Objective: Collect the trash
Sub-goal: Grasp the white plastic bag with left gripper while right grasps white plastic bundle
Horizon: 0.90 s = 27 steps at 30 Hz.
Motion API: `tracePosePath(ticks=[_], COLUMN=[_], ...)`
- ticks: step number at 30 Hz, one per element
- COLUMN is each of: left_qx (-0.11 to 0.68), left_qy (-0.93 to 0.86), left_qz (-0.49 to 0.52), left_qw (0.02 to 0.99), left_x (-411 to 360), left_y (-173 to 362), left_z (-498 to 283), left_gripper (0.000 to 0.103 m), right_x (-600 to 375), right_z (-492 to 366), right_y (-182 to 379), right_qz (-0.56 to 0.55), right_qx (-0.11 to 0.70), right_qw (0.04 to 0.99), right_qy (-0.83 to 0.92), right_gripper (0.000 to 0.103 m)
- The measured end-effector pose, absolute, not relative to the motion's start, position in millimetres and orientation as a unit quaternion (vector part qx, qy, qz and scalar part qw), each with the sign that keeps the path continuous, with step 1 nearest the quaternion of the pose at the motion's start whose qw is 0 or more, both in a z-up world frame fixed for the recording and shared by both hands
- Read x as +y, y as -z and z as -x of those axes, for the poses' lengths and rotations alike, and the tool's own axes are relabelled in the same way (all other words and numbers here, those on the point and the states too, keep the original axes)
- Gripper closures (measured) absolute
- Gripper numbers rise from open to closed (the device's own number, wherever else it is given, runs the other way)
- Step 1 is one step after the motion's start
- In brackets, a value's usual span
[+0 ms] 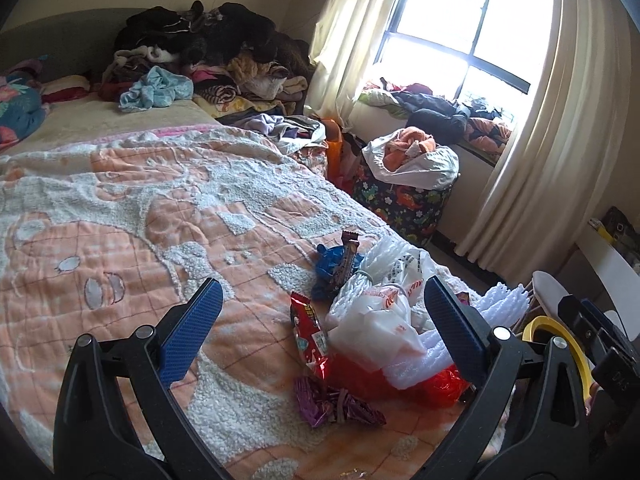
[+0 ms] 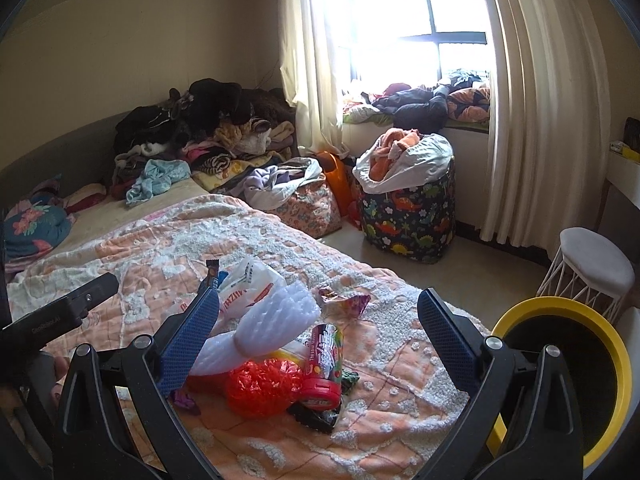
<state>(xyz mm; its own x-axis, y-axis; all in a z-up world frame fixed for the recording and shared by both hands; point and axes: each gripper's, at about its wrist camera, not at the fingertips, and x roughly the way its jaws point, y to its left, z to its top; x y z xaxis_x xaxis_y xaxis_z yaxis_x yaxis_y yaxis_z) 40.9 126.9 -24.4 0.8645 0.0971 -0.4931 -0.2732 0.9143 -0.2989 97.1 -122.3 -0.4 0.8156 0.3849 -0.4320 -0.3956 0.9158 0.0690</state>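
Status: collection looks barely started, if at all. The left gripper [image 1: 320, 320] and the right gripper [image 2: 318, 328] both hang above the bed [image 1: 120, 208] with jaws spread wide and nothing between them. All the visible trash lies in one heap on the bed's quilt, at the corner nearest the yellow-rimmed bin [image 2: 568, 376]; the bin stands on the floor just off that corner, and its dark interior shows no contents from this angle, so I cannot tell whether anything is already inside. Count of the heap, as far as the views allow: one red snack packet [image 1: 310, 332], one purple crumpled wrapper [image 1: 336, 404], one blue crumpled wrapper [image 1: 330, 266] with one brown bar wrapper [image 1: 349, 254] standing against it, one white printed plastic bag [image 2: 250, 284], one red plastic bag [image 2: 260, 384], one candy tube with a red cap [image 2: 324, 364], one torn foil wrapper [image 2: 344, 302] on the side of the heap farther from the bin, and white foam netting [image 2: 276, 316], at least two pieces; exact number unclear. Judgement: every counted item remains to be moved into the bin.
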Motion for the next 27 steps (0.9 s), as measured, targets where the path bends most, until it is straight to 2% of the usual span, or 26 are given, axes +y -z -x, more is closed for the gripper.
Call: tracePosePath(ticks=[9,14,15,17,18,19,23,25,26,27], left_qx=[0.282,0.317,0.324,0.336,0.341,0.345,0.355,0.358,0.359,0.359], left_qy=[-0.011,0.008,0.011,0.019,0.023,0.027,0.032,0.027,0.026,0.025], left_qz=[0.178,0.164,0.162,0.160,0.156,0.154,0.144,0.138,0.136,0.136], left_qw=[0.943,0.934,0.932,0.928,0.927,0.926,0.923,0.923,0.923,0.923], left_x=[113,104,102,100,99,98,92,91,91,92], left_y=[37,45,47,51,52,53,56,56,55,55], left_z=[-79,-102,-106,-111,-112,-114,-115,-114,-114,-114], left_gripper=[0.011,0.021,0.025,0.028,0.028,0.035,0.046,0.062,0.066,0.077], right_x=[-123,-110,-107,-103,-101,-100,-103,-106,-109,-111], right_z=[-145,-161,-162,-165,-168,-169,-168,-164,-163,-161], right_y=[16,28,30,34,36,39,41,38,35,33], right_qz=[-0.018,-0.027,-0.029,-0.028,-0.030,-0.036,-0.056,-0.062,-0.066,-0.070], right_qx=[0.304,0.347,0.350,0.358,0.366,0.374,0.377,0.370,0.367,0.362], right_qw=[0.923,0.895,0.893,0.886,0.881,0.875,0.866,0.867,0.868,0.869], right_qy=[-0.234,-0.278,-0.282,-0.293,-0.300,-0.304,-0.323,-0.327,-0.328,-0.329], right_gripper=[0.006,0.007,0.010,0.028,0.044,0.057,0.069,0.075,0.077,0.080])
